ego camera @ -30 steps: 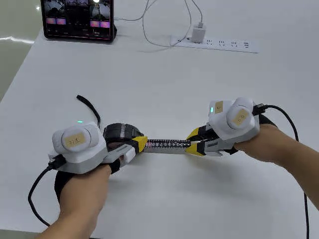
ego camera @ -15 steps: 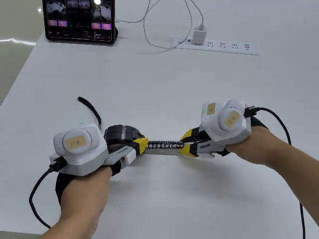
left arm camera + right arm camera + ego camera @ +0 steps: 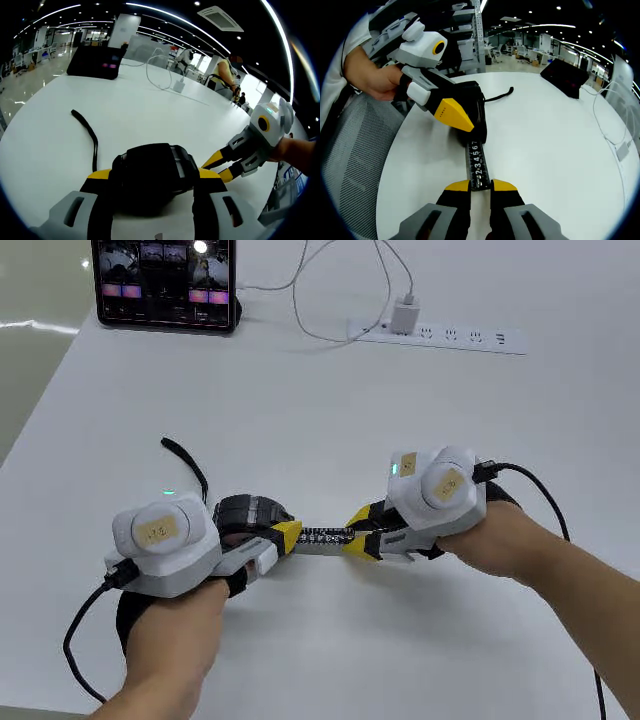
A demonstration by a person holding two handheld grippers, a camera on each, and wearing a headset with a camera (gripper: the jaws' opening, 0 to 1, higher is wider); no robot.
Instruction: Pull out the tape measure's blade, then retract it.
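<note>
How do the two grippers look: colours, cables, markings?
The left gripper and the right gripper each have a rounded white body with a tan label, grey-and-black fingers with yellow tips, and a black cable at the rear.

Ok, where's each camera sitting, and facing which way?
Head view: headset, looking down at the table; both hands, left gripper holding the case, right gripper pinching the blade.
Left gripper view: along its own jaws, over the case, toward the right gripper.
Right gripper view: along its jaws, down the blade, toward the left gripper.
Shared: both gripper views show the case.
</note>
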